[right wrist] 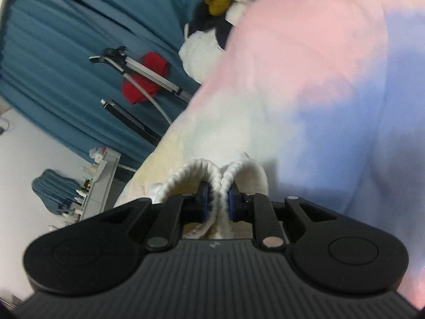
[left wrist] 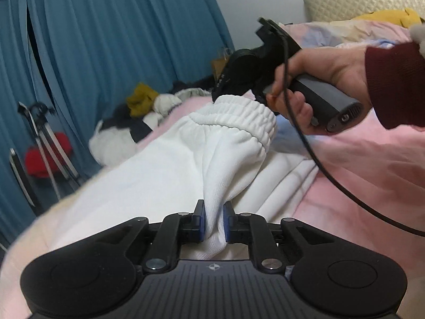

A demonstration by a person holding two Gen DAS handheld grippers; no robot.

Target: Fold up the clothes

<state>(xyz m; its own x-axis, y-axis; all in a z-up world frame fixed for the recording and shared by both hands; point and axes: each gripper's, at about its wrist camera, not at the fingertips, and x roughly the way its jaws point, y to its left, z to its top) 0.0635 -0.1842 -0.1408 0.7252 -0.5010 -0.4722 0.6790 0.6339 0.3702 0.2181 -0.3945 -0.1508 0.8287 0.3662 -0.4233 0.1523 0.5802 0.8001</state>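
Note:
A white garment [left wrist: 164, 170] with a gathered elastic band [left wrist: 239, 117] lies on the pink bedspread [left wrist: 372, 175]. My left gripper [left wrist: 214, 219] is shut on a bunched fold of this white cloth, the blue pads pressing it from both sides. In the left wrist view the right gripper [left wrist: 220, 90] is held by a hand [left wrist: 313, 79] in a dark red sleeve, at the far end of the elastic band. In the right wrist view my right gripper [right wrist: 218, 199] is shut on the ribbed white band [right wrist: 212, 175], which loops out on either side of the pads.
A heap of other clothes [left wrist: 143, 111], mustard, white and dark, lies farther along the bed by the blue curtain [left wrist: 106, 40]. A red item [left wrist: 45, 159] and a metal stand [left wrist: 50, 143] are on the floor at left. Pillows [left wrist: 358, 2] sit at the bed's head.

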